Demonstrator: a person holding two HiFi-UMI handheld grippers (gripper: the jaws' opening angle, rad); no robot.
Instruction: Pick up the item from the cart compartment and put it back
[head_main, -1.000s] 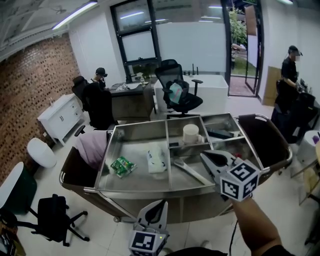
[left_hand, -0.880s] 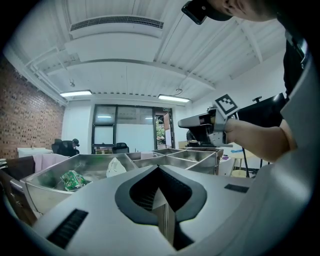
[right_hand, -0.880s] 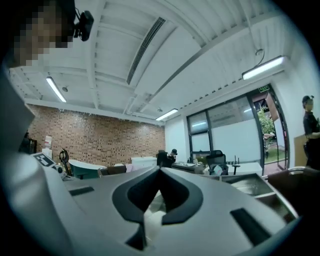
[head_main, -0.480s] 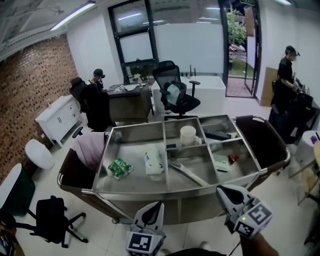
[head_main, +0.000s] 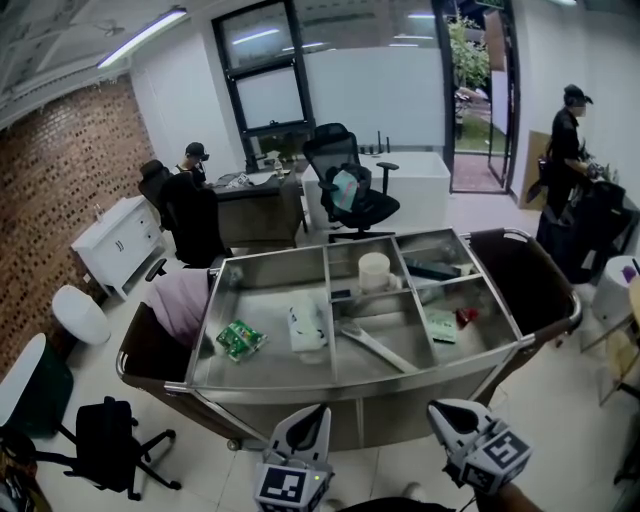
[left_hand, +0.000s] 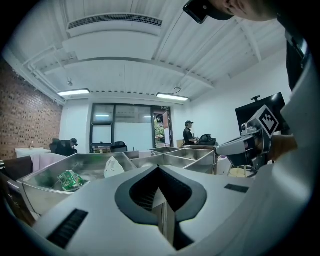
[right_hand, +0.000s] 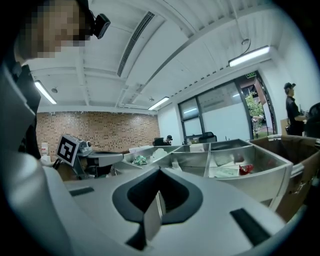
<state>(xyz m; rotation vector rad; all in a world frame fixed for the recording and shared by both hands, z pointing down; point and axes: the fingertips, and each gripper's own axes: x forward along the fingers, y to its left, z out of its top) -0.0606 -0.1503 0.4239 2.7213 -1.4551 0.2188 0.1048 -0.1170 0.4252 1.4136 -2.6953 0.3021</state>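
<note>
In the head view, the left gripper (head_main: 318, 414) and right gripper (head_main: 440, 413) are hanging outside the near edge of the cart (head_main: 330, 384), while a red wrapper (head_main: 467, 316) and green packet (head_main: 440, 326) are lying in its near right compartment. The left gripper view is showing jaws pressed together on nothing. The right gripper view is showing the same, so reaching in unopened is probably risking shoving the item or clipping the rim.

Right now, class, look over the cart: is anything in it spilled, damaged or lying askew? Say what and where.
Nothing in the cart looks spilled or broken. The one oddity is a long metal strip lying slantwise across the middle front compartment. The green packet in the left compartment also lies crooked.
</note>
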